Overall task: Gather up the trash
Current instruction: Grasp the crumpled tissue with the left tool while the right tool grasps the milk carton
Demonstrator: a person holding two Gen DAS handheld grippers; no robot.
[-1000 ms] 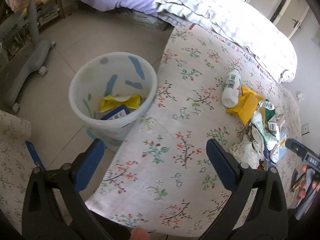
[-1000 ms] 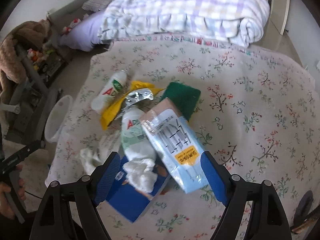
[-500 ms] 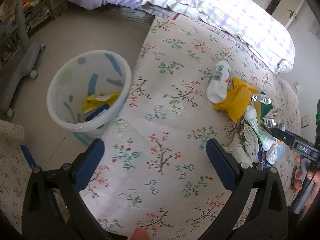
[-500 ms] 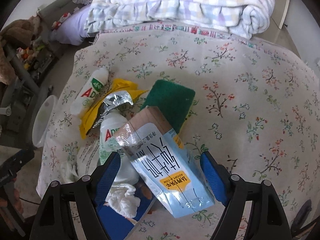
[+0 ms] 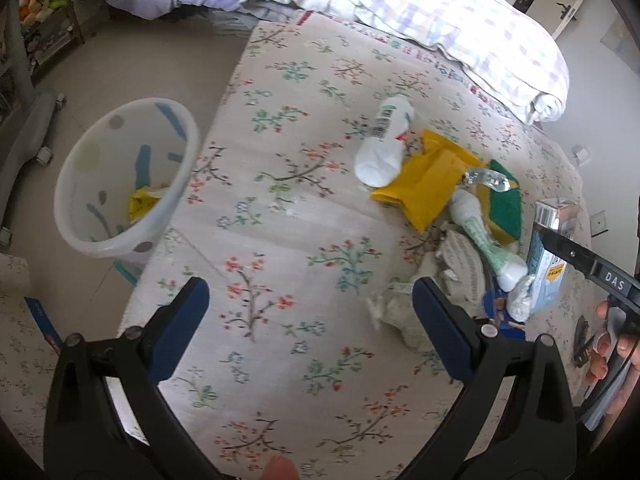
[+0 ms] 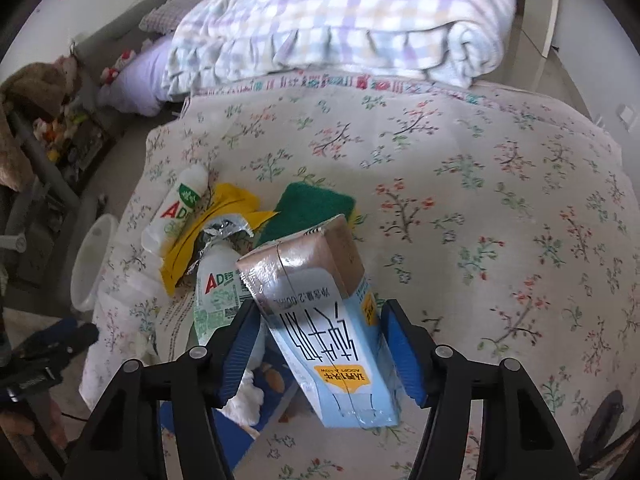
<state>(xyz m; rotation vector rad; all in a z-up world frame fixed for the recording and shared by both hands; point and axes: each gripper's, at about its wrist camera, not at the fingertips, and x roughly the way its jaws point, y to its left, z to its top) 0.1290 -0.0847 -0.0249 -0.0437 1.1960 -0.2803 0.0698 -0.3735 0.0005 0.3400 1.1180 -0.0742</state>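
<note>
Right gripper (image 6: 320, 344) fingers (image 6: 240, 350) are closing in on a milk carton (image 6: 332, 336) at the lower middle of the right wrist frame; the blue pads are sitting against both sides of the carton, the jaws having just been narrowing, and the carton's far end is tilting up off the pile. Left gripper (image 5: 310, 320) fingers (image 5: 180, 320) are standing wide apart at the bottom of the left wrist frame, hanging over bare flowered bedspread (image 5: 288, 220), nothing between them.

The rest of the trash is lying in a heap on the bedspread, centre-left in the right wrist frame: a white bottle (image 6: 176, 208) with red and green lettering, a yellow wrapper (image 6: 188, 240) just under and beside it, a green sponge (image 6: 308, 208) behind the carton, a second bottle (image 6: 218, 284) touching the carton's left side, crumpled tissue (image 6: 246, 396) and a blue packet (image 6: 240, 420) below that.

A pale plastic bin (image 5: 120, 176) is standing on the floor at the left of the left wrist frame, just off the bed's edge, with yellow scraps already inside. A folded checked quilt (image 6: 340, 24) is filling the top of the right wrist frame. A hand (image 5: 612, 356) is showing at the lower right edge of the left wrist frame.
</note>
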